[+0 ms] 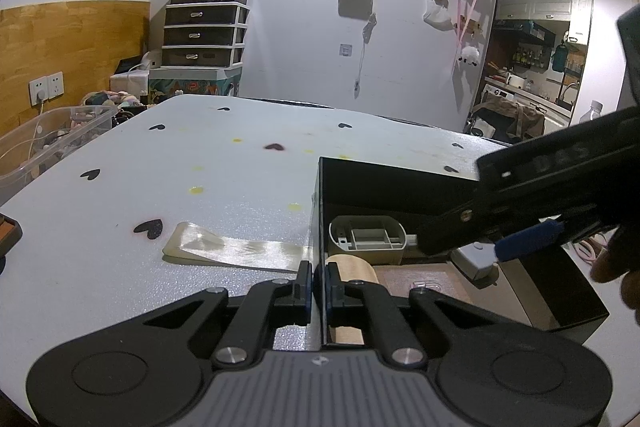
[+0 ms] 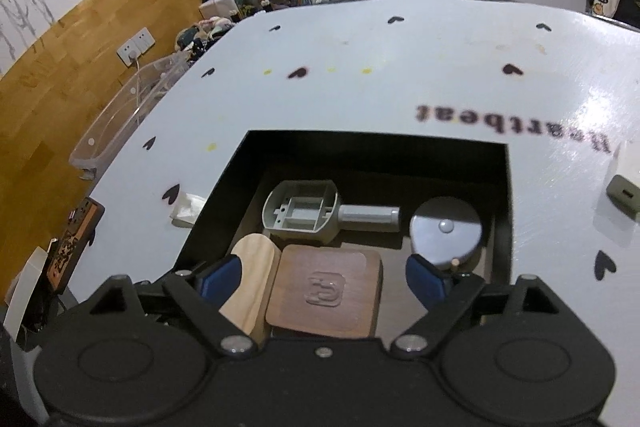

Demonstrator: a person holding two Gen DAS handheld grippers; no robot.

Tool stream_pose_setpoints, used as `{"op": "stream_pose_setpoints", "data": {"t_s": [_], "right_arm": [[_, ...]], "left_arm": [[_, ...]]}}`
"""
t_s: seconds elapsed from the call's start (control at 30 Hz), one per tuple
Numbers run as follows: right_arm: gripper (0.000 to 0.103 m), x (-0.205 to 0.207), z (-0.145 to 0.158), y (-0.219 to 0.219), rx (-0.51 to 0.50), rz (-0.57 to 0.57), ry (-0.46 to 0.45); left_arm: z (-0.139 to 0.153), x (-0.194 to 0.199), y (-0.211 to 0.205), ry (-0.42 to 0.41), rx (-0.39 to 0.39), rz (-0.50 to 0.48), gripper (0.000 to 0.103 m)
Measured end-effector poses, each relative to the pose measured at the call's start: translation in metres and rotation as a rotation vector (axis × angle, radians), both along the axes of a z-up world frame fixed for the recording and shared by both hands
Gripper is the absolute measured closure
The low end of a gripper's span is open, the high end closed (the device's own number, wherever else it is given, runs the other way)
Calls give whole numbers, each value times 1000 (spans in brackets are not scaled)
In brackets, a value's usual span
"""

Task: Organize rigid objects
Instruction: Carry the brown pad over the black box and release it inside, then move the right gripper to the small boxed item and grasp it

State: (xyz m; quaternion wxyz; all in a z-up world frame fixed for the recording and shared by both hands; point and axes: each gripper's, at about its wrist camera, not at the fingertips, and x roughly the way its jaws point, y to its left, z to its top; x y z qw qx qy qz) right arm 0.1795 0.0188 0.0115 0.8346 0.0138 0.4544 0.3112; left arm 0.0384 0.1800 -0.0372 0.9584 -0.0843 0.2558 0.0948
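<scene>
From my remote station I take the black box [image 2: 224, 171] as the reference landmark. Left of the box, a strip of clear tape [image 1: 236, 247] lies flat on the white table [image 1: 200, 155], its near end reaching the box's left wall. My left gripper [image 1: 318, 283] is clamped on that left wall, one pad on each side, with only the thin wall between them. Inside the box, at its near left corner, a light wooden piece [image 2: 252, 279] leans beside a dark wooden block [image 2: 326, 291]. Behind these, along the far side, a grey plastic housing [image 2: 300, 211] with a cylindrical handle lies flat, and a round grey disc [image 2: 446, 233] rests at the right end. My right gripper [image 2: 324, 285] hovers over the box interior, jaws spread wide, gripping nothing. Right of the box, a small beige adapter [image 2: 624, 193] sits on the table, well apart.
</scene>
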Motion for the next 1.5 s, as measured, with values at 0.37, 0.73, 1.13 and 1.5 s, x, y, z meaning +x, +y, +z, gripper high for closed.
{"op": "stream_pose_setpoints", "data": {"t_s": [0.37, 0.73, 1.13, 1.5], "right_arm": [[12, -23, 22, -43, 68, 1, -86], [10, -41, 50, -164, 102, -235, -249], [12, -6, 13, -204, 45, -350, -235], [16, 25, -22, -213, -95, -338, -337]], "left_arm": [[-1, 1, -1, 3, -1, 1, 97], [-4, -1, 3, -18, -20, -4, 97], [-2, -3, 5, -20, -25, -12, 96], [-1, -2, 5, -16, -19, -13, 96]]}}
